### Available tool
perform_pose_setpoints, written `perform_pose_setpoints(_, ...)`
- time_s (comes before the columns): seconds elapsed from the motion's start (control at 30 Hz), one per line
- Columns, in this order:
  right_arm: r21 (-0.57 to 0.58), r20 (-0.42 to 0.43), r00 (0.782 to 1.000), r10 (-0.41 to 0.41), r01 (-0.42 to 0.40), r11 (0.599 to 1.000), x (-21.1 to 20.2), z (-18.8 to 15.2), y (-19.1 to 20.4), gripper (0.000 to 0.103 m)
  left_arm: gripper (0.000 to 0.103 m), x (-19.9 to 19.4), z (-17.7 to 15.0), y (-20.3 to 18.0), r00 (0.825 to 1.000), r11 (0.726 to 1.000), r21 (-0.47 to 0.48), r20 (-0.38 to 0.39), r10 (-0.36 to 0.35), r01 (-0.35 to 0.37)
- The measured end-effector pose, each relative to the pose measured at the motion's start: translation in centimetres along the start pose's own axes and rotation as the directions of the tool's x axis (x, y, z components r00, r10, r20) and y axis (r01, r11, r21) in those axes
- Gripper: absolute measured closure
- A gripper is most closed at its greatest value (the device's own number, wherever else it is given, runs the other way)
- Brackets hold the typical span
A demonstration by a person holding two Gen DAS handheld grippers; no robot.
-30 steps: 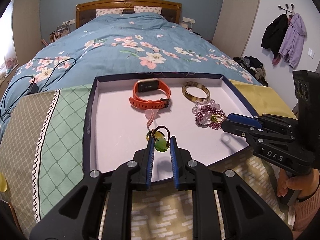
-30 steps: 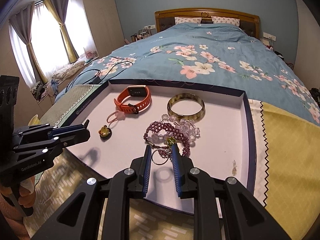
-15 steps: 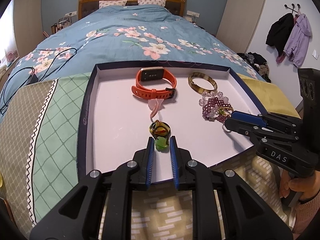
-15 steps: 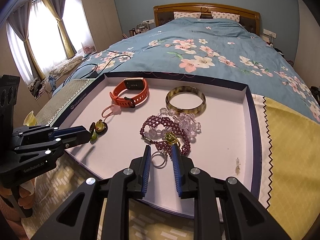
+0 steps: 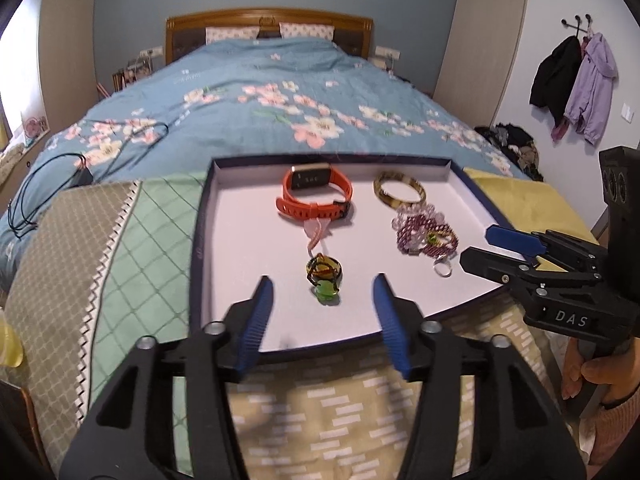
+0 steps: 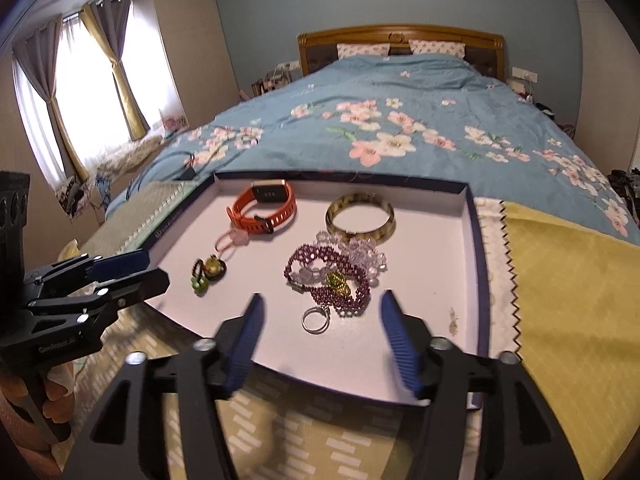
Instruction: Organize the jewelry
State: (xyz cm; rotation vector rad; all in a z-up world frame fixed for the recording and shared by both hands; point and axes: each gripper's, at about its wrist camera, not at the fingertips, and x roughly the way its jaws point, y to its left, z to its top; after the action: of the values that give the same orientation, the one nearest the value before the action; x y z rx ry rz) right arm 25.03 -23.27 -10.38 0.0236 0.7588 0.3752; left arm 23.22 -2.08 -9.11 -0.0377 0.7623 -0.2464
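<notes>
A shallow white tray (image 5: 240, 264) (image 6: 448, 248) with a dark rim lies on the bed's foot. In it are an orange watch band (image 5: 316, 196) (image 6: 264, 210), a tortoiseshell bangle (image 5: 400, 194) (image 6: 360, 216), a purple bead bracelet (image 5: 424, 236) (image 6: 328, 276), a silver ring (image 5: 442, 269) (image 6: 316, 320) and a green-and-amber charm (image 5: 324, 278) (image 6: 208, 272). My left gripper (image 5: 323, 280) is opening, its jaws apart on either side of the charm without touching it. My right gripper (image 6: 320, 300) is opening too, with the ring lying free between its jaws.
The tray rests on patchwork cloth, green (image 5: 132, 240) at left and yellow (image 6: 560, 280) at right. Behind it stretches a blue floral duvet (image 5: 260, 104) with a black cable (image 5: 48, 184). Jackets (image 5: 576, 76) hang on the right wall. A hand (image 5: 596, 368) grips the right tool.
Both grippers went from nearly closed to wide apart. The charm left the left jaws and the ring left the right jaws; both now lie on the tray.
</notes>
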Motion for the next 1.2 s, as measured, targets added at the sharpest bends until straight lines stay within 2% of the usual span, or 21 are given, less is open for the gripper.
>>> perform_pose_setpoints(0.03, 0.000, 0.019, 1.000, -0.006, 0.006, 1.000, -0.6, -0.1, 0.1, 0.033, 0.037, -0.5, -0.1, 0.0, 1.000, 1.000, -0.002, 0.015, 0.002, -0.002)
perform_pose_setpoints(0.1, 0.001, 0.043, 0.999, -0.017, 0.017, 1.000, -1.3, -0.2, 0.3, 0.024, 0.027, -1.9, -0.4, 0.2, 0.998, 1.000, -0.001, 0.056, 0.017, -0.017)
perform_pose_setpoints(0.13, 0.000, 0.057, 0.998, -0.022, 0.022, 1.000, -1.7, -0.3, 0.4, 0.020, 0.018, -2.5, -0.4, 0.1, 0.997, 1.000, 0.000, 0.070, 0.022, -0.022)
perform_pose_setpoints(0.2, -0.004, 0.084, 0.996, -0.042, 0.042, 0.999, -2.5, -0.5, 0.8, 0.011, 0.005, -3.8, -0.8, 0.1, 0.993, 0.999, -0.002, 0.114, 0.032, -0.032)
perform_pose_setpoints(0.23, -0.009, 0.106, 0.992, -0.063, 0.064, 0.998, -3.0, -0.7, 1.0, 0.007, 0.005, -4.5, -0.9, 0.1, 0.989, 0.999, -0.007, 0.139, 0.043, -0.042)
perform_pose_setpoints(0.33, -0.020, 0.156, 0.982, -0.104, 0.109, 0.994, -4.3, -1.2, 1.8, 0.007, 0.005, -6.4, -1.3, 0.5, 0.980, 0.999, -0.024, 0.193, 0.048, -0.044)
perform_pose_setpoints(0.5, 0.006, 0.237, 0.962, -0.134, 0.137, 0.991, -6.6, -2.2, 2.2, 0.007, 0.005, -9.1, -2.0, 0.1, 0.960, 0.997, -0.017, 0.269, 0.080, -0.079)
perform_pose_setpoints(0.63, 0.018, 0.341, 0.930, -0.135, 0.137, 0.990, -9.1, -3.3, 3.0, 0.007, 0.005, -11.9, -3.4, -0.9, 0.929, 0.994, 0.003, 0.355, 0.102, -0.111)
perform_pose_setpoints(0.8, 0.002, 0.399, 0.906, -0.143, 0.155, 0.988, -10.6, -4.2, 3.8, 0.007, 0.005, -14.1, -4.3, -1.8, 0.904, 0.993, 0.019, 0.416, 0.100, -0.119)
perform_pose_setpoints(0.87, 0.000, 0.408, 0.902, -0.138, 0.152, 0.988, -10.8, -4.5, 3.9, 0.007, 0.005, -14.8, -4.7, -2.3, 0.891, 0.991, 0.022, 0.440, 0.110, -0.133)
perform_pose_setpoints(1.0, -0.013, 0.427, 0.893, -0.144, 0.165, 0.986, -11.3, -5.1, 4.6, 0.007, 0.005, -15.8, -4.9, -2.6, 0.877, 0.990, 0.016, 0.467, 0.115, -0.138)
perform_pose_setpoints(1.2, -0.018, 0.482, 0.864, -0.144, 0.174, 0.985, -12.8, -5.8, 5.4, 0.007, 0.005, -17.1, -5.4, -2.7, 0.855, 0.989, -0.005, 0.502, 0.128, -0.145)
